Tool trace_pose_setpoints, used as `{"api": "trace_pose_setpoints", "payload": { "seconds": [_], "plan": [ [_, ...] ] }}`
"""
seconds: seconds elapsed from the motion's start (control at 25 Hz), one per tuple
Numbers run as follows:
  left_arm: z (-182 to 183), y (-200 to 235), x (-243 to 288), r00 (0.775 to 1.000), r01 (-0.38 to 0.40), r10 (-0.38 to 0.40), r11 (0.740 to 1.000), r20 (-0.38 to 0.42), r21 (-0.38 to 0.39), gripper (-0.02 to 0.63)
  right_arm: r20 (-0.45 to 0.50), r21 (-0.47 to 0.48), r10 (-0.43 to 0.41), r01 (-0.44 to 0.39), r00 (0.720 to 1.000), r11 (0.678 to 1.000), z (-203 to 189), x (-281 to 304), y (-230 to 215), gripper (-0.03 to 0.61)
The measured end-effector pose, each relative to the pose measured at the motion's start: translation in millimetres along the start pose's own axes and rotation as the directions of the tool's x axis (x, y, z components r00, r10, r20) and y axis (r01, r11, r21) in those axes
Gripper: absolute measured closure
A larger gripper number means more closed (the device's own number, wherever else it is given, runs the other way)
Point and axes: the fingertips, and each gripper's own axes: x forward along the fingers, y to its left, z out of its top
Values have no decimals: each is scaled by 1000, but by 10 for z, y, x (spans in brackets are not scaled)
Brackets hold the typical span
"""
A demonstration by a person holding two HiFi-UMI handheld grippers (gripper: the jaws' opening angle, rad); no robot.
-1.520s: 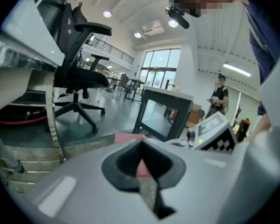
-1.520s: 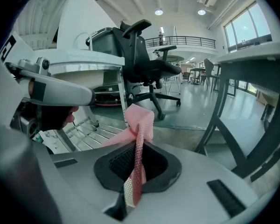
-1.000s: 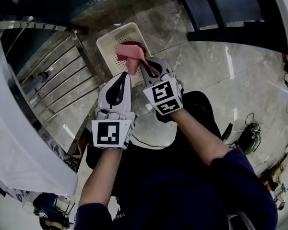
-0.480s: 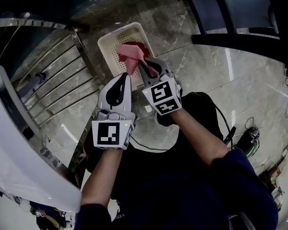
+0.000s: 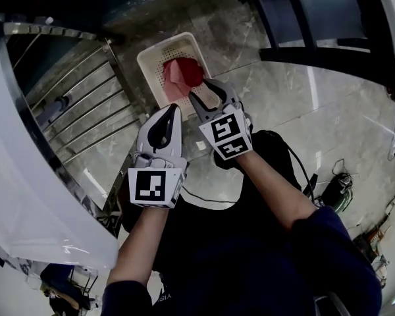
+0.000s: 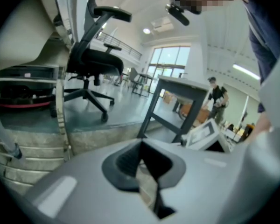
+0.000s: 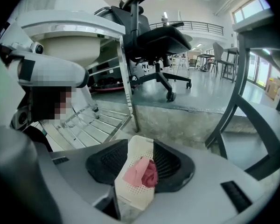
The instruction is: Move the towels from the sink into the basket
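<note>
Though crumpled, pink towel (image 5: 174, 79) lies beside red towel (image 5: 193, 71); basket (image 5: 155, 63) white.

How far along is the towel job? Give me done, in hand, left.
Done: a pink towel and a red towel lie in the basket. In hand: nothing; the right gripper hangs over the basket, its jaws just opened, clear of the towels, and the left gripper is shut and empty. Left: the sink shows only its underside, so I cannot tell.

Head view steeply downward — basket (image 5: 153, 68) also in right gripper view
</note>
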Motion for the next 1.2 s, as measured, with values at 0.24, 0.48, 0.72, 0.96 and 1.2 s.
{"api": "trace_pose_setpoints", "payload": {
  "seconds": [0.24, 0.48, 0.72, 0.96, 1.2],
  "plan": [
    [491, -296, -260, 1000, 14, -14, 1000, 5, 7, 611, 42, -7, -26, 27, 999, 1000, 477, -602, -59, 432],
    [1184, -680, -522, 999, 17, -18, 1000, 39, 25, 611, 118, -4, -56, 57, 991, 998, 1097, -1374, -226, 478],
    [1756, -1000, -865, 998, -4, 0, 997, 64, 71, 611, 189, -7, -53, 55, 980, 998, 1593, -2135, -266, 519],
    [2244, -1230, -1209, 993, -51, 41, 995, 111, 86, 612, 242, -10, -30, 33, 970, 999, 1969, -2735, -223, 540],
    [2647, -1356, -1574, 978, -124, 105, 987, 178, 102, 612, 306, -63, 25, -6, 952, 998, 2360, -3197, -91, 549]
  ]
}}
